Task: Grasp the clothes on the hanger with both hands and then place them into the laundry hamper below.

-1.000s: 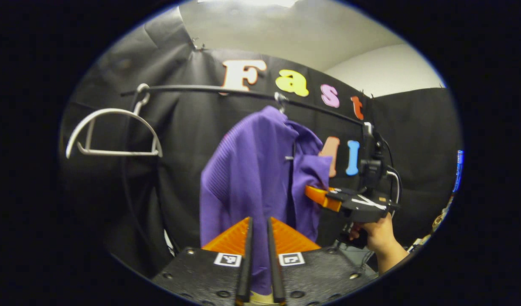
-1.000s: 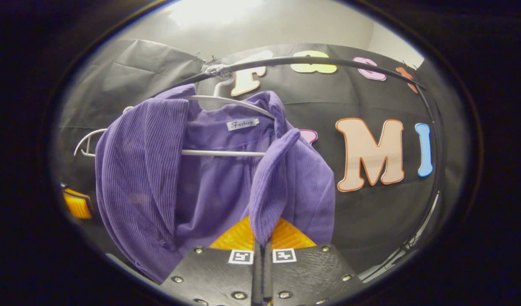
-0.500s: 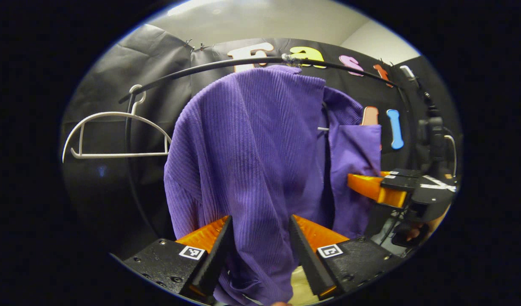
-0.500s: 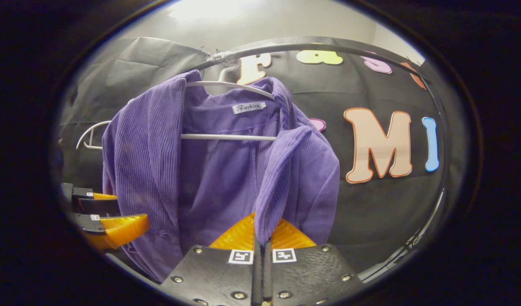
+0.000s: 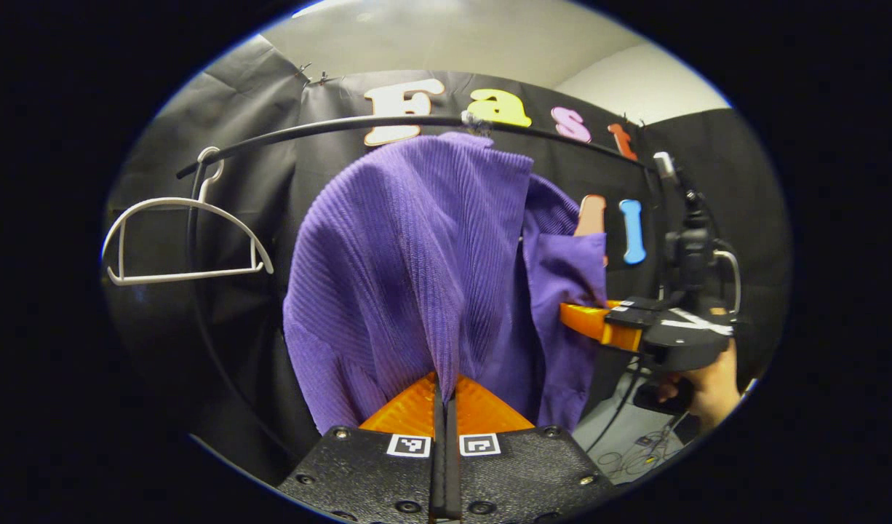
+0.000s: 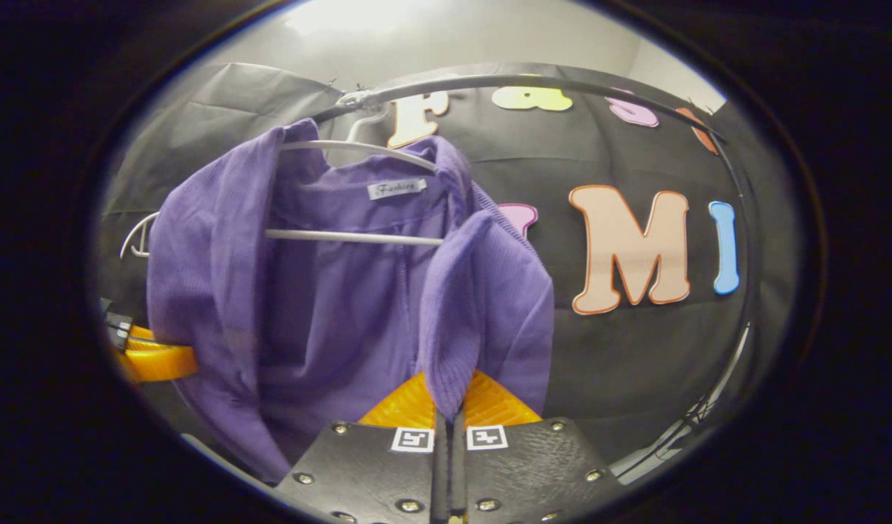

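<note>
A purple ribbed jacket (image 5: 409, 255) hangs on a white hanger (image 6: 344, 236) from the black rail (image 5: 308, 129). My left gripper (image 5: 444, 397) is shut on a fold of the jacket's back, and the cloth pulls into creases toward it. My right gripper (image 6: 450, 407) is shut on the jacket's front edge (image 6: 453, 313). In the left gripper view the right gripper (image 5: 591, 320) is at the jacket's right side, held by a hand (image 5: 704, 386). The left gripper (image 6: 151, 356) appears at the jacket's left edge in the right gripper view.
An empty white hanger (image 5: 184, 244) hangs on the rail to the left of the jacket. The rail (image 6: 533, 78) curves overhead and down the right side. Cables (image 5: 639, 444) lie on the pale floor at lower right.
My left gripper, open around the jacket's back half a second ago, has shut on a fold of it. The right gripper has kept its hold on the front edge.
</note>
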